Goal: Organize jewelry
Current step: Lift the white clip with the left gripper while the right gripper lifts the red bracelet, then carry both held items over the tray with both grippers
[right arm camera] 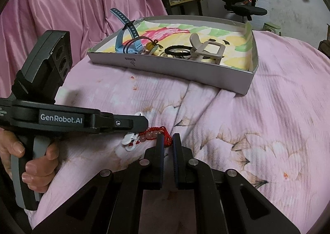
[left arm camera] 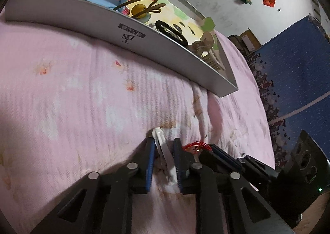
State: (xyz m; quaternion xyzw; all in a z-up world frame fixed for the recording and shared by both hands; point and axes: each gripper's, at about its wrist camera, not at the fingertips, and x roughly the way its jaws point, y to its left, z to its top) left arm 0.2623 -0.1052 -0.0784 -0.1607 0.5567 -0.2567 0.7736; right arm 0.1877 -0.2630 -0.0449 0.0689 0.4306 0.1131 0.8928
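A red cord bracelet with pink beads lies on the pink bedspread. My right gripper is shut on its red cord at the near end. A white charm sits next to the beads, and my left gripper is closed narrowly on it, with the pads touching it. In the right wrist view the left gripper comes in from the left over the white charm. In the left wrist view the right gripper shows beside the red cord.
A shallow grey box lined with colourful paper stands further back on the bed. It holds a blue watch strap, a black hair tie, a beige clip and a yellow bead. A hand grips the left handle.
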